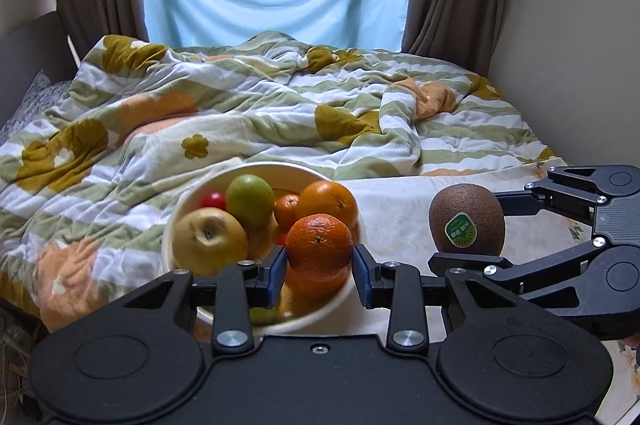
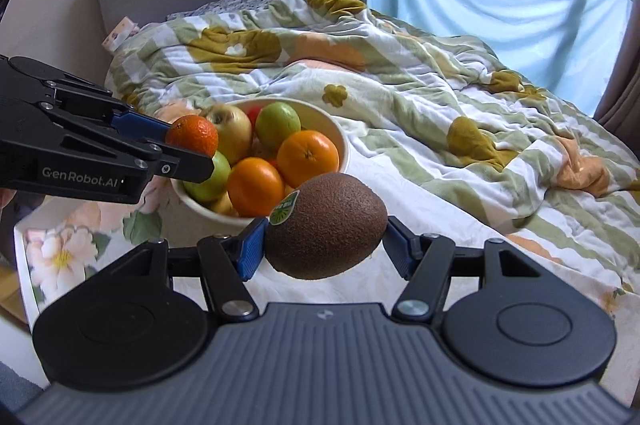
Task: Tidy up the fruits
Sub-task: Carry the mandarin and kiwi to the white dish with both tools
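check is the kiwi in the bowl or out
Out: the kiwi is clamped in the right gripper, beside the bowl.

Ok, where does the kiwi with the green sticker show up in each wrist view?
Left wrist view: the kiwi is at right of centre, held in the right gripper that enters from the right edge.
Right wrist view: the kiwi is at lower centre, between that gripper's own pads.
Shared landmark: the cream fruit bowl.

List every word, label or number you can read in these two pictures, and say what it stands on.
"GenRobot.AI": white lettering on the side of the left gripper.
Green sticker on the kiwi: has print, too small to read.
Nothing else is readable.
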A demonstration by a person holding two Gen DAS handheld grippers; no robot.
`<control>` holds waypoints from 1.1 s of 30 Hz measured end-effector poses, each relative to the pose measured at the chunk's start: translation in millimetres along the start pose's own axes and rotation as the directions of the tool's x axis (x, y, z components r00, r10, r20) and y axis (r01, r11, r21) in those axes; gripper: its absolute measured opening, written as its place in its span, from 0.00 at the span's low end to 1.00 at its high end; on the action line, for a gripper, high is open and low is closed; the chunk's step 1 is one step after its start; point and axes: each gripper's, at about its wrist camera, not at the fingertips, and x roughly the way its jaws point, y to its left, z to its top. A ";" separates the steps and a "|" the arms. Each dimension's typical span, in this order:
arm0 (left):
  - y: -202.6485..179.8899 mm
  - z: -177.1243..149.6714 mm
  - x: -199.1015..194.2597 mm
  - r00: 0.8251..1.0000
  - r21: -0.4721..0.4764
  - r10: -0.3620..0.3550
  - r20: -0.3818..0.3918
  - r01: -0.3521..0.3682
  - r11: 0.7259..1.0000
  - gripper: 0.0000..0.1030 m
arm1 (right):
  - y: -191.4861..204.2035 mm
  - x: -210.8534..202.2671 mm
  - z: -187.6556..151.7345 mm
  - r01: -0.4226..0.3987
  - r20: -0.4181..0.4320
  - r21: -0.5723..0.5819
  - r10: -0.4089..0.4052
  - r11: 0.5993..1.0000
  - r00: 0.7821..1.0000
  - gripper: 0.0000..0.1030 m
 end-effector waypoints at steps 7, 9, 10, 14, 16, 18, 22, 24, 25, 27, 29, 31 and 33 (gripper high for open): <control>33.2 17.9 15.4 0.998 0.056 -0.056 0.005 0.056 0.997 0.38 | 20.9 11.8 17.8 0.057 0.005 0.080 -0.058 0.995 0.998 0.75; 41.3 23.3 21.8 0.998 0.072 -0.069 0.002 0.069 0.995 0.38 | 25.0 16.8 22.7 0.071 0.004 0.105 -0.072 0.992 0.997 0.75; 45.1 26.2 25.3 0.997 0.080 -0.077 0.001 0.077 0.994 0.38 | 26.8 19.3 25.0 0.079 0.004 0.116 -0.080 0.990 0.997 0.75; 57.5 38.8 41.5 0.994 0.118 -0.107 -0.009 0.108 0.987 0.38 | 33.9 28.9 33.1 0.111 0.002 0.155 -0.113 0.982 0.994 0.75; 61.1 44.7 51.4 0.992 0.138 -0.125 -0.015 0.126 0.982 0.38 | 34.9 34.3 36.1 0.129 -0.001 0.177 -0.131 0.976 0.991 0.75; 63.2 49.8 62.0 0.990 0.155 -0.141 -0.023 0.143 0.977 0.38 | 36.1 39.3 38.5 0.147 -0.007 0.197 -0.148 0.969 0.989 0.75; 65.0 58.4 85.0 0.985 0.182 -0.170 -0.044 0.175 0.968 0.38 | 36.4 48.5 41.7 0.180 -0.022 0.233 -0.179 0.956 0.984 0.75; 65.4 61.6 95.3 0.981 0.192 -0.183 -0.055 0.191 0.963 0.38 | 35.2 52.3 42.4 0.195 -0.032 0.246 -0.193 0.949 0.981 0.75; 65.6 62.4 100.0 0.980 0.197 -0.189 -0.061 0.198 0.960 0.38 | 34.4 54.0 42.8 0.203 -0.037 0.252 -0.200 0.946 0.979 0.75; 65.5 64.0 109.0 0.978 0.206 -0.196 -0.075 0.208 0.956 0.38 | 32.3 57.0 43.1 0.221 -0.047 0.265 -0.216 0.939 0.975 0.75; 65.3 64.5 115.6 0.975 0.212 -0.204 -0.087 0.218 0.953 0.38 | 29.8 58.9 42.6 0.235 -0.056 0.279 -0.229 0.931 0.972 0.75; 65.6 65.0 120.6 0.973 0.218 -0.209 -0.097 0.226 0.950 0.38 | 27.3 60.6 42.6 0.249 -0.066 0.288 -0.240 0.925 0.969 0.75; 65.9 64.8 122.3 0.972 0.223 -0.213 -0.097 0.230 0.947 0.42 | 25.3 61.5 42.5 0.259 -0.074 0.292 -0.248 0.921 0.966 0.75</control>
